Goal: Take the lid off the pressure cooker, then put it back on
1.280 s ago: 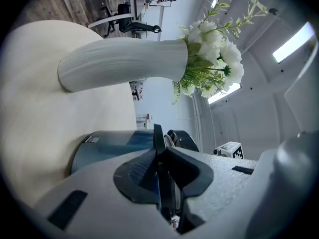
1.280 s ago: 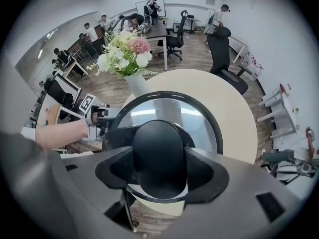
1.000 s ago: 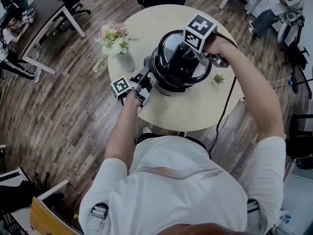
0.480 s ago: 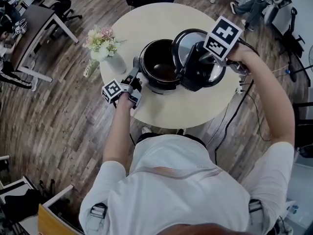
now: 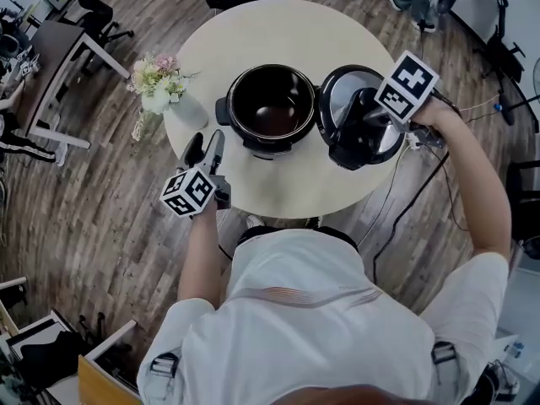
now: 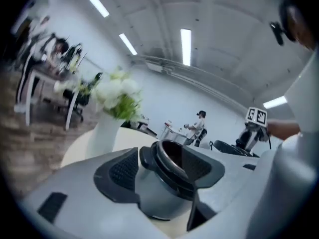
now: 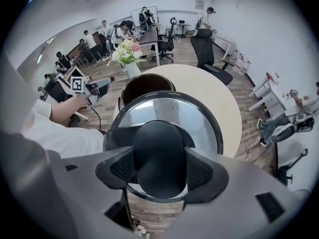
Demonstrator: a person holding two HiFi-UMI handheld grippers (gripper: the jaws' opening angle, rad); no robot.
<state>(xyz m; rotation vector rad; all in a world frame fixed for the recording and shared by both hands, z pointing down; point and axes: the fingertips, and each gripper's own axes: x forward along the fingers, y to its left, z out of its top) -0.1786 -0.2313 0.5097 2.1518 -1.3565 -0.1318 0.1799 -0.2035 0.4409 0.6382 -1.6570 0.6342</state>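
Round pale worktop (image 5: 287,32), flowers (image 5: 156,87) at its left edge. Beside them the left gripper (image 5: 206,147) has come off the pot's side handle (image 5: 221,110), its fingers just opened, nothing between them. The pot (image 5: 272,108) now stands uncovered. Right of it the lid (image 5: 337,99), over the pot a second ago, hangs above the worktop's rim, the right gripper (image 5: 361,132) with fingers clamped on its knob (image 7: 159,158); removal looks done, refitting comes next

a vase of flowers (image 5: 159,87) stands on the round table (image 5: 278,32).
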